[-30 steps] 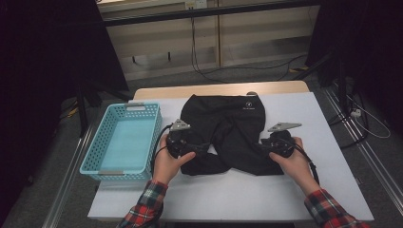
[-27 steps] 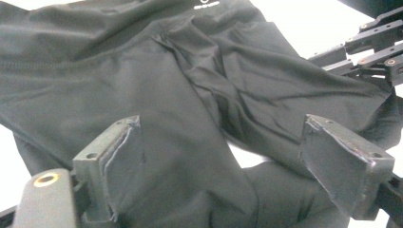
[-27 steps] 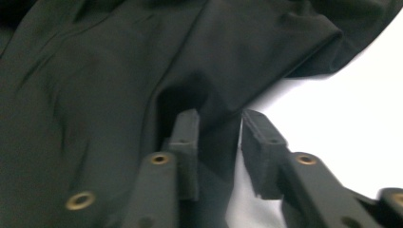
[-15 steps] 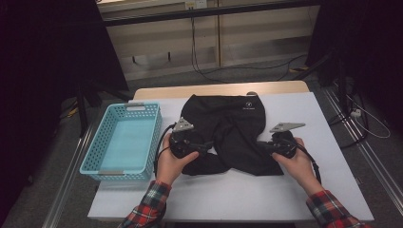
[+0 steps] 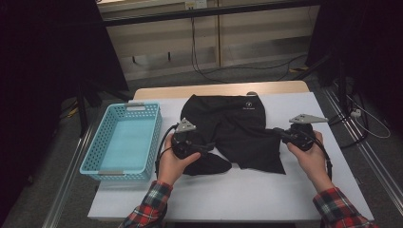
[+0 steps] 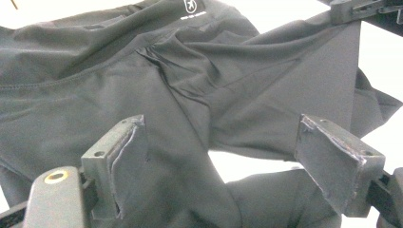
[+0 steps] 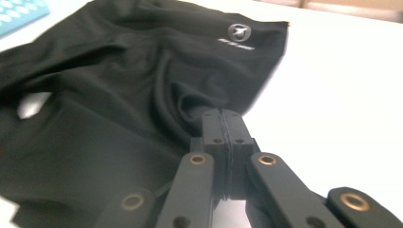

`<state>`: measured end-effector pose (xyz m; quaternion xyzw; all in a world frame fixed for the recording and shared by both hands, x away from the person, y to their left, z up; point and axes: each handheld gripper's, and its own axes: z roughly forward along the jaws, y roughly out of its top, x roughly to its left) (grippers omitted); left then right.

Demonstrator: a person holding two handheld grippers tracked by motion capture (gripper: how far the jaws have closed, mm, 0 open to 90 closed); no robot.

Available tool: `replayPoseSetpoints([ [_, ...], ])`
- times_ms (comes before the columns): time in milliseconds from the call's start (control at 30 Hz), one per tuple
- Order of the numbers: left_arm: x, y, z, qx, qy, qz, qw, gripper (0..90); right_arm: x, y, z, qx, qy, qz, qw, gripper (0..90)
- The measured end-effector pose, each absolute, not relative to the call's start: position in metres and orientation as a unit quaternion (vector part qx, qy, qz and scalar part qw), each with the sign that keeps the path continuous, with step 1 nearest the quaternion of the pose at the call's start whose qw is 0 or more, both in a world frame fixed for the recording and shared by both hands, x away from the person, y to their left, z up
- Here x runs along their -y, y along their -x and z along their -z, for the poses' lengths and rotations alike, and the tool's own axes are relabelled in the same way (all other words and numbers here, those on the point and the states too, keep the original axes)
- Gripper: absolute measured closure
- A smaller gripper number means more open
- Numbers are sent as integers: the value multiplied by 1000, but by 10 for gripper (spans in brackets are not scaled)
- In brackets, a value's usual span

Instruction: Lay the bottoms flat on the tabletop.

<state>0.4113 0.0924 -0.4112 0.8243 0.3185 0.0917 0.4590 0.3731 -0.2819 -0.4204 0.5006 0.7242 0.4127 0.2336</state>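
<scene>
A black garment (image 5: 237, 128) with a small white logo lies crumpled on the white table (image 5: 247, 190). My right gripper (image 5: 279, 134) is at the garment's right side, shut on a fold of its edge. In the right gripper view the jaws (image 7: 222, 118) meet with black cloth (image 7: 119, 109) pinched at their tips. My left gripper (image 5: 205, 148) rests over the garment's lower left part, jaws wide apart. In the left gripper view the gripper (image 6: 228, 161) stands open above the cloth (image 6: 180, 95), and the right gripper (image 6: 366, 9) holds a taut raised corner at the top right.
A light blue plastic basket (image 5: 95, 152) stands on the table's left edge, close to my left hand. The white tabletop shows in front of the garment and to its right. Cables and rails run on the floor beyond the table.
My right gripper has shifted right and slightly up with the garment's edge in it, stretching the cloth out. The left hand has stayed where it was.
</scene>
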Motion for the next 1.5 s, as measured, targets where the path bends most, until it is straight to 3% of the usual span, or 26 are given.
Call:
replayPoseSetpoints([
  [300, -91, -410, 413, -316, -827, -87, 458, 185, 296, -393, 439, -720, -526, -376, 252, 892],
  [500, -94, -409, 414, -317, -828, -85, 455, 183, 289, -386, 433, -726, -521, -374, 249, 594],
  [667, -99, -409, 412, -322, -823, -88, 459, 179, 269, -366, 426, -750, -484, -389, 228, 486],
  [1000, -95, -404, 412, -314, -828, -83, 457, 177, 227, -336, 429, -784, -421, -423, 171, 450],
  [1267, -97, -403, 411, -318, -825, -80, 460, 177, 196, -341, 442, -826, -381, -391, 137, 432],
  [1333, -98, -403, 412, -320, -825, -82, 459, 177, 193, -341, 445, -835, -376, -375, 142, 490],
  [1367, -99, -403, 412, -322, -824, -82, 458, 177, 193, -342, 446, -837, -377, -365, 154, 581],
  [1433, -101, -402, 412, -321, -824, -83, 459, 177, 198, -346, 445, -830, -386, -376, 146, 853],
  [1500, -102, -402, 412, -324, -822, -83, 460, 177, 202, -351, 443, -831, -387, -374, 139, 900],
])
